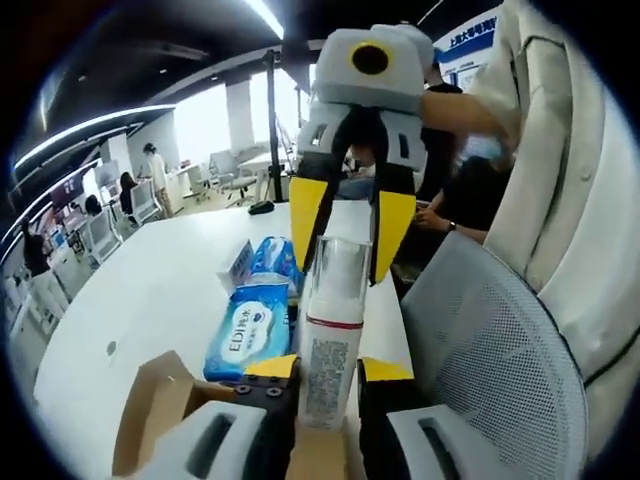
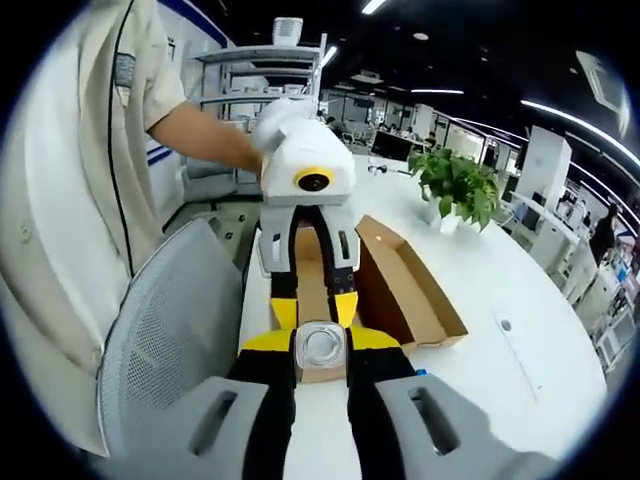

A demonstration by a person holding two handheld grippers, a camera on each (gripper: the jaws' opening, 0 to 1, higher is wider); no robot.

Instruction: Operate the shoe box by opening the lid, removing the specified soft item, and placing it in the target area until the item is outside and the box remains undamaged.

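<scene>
A white bottle [image 1: 330, 350] with a red band and a clear cap stands up between my left gripper's [image 1: 328, 368] yellow-tipped jaws, which are shut on its body. My right gripper [image 1: 350, 225] comes down from above, its yellow fingers [image 1: 305, 220] closed against the clear cap. In the right gripper view the bottle [image 2: 320, 350] shows end-on between my right gripper's [image 2: 320, 342] jaws, with the left gripper [image 2: 315, 310] facing it from beyond. The open cardboard shoe box [image 2: 410, 290] lies on the white table just behind; its flap [image 1: 150, 400] shows at the lower left.
Two blue wet-wipe packs [image 1: 248, 330] and a small white carton [image 1: 237, 262] lie on the table [image 1: 150, 290]. A grey mesh chair [image 1: 490, 340] stands beside the table edge. A potted plant [image 2: 455, 185] sits further back. A person in pale clothing [image 2: 80, 150] holds the grippers.
</scene>
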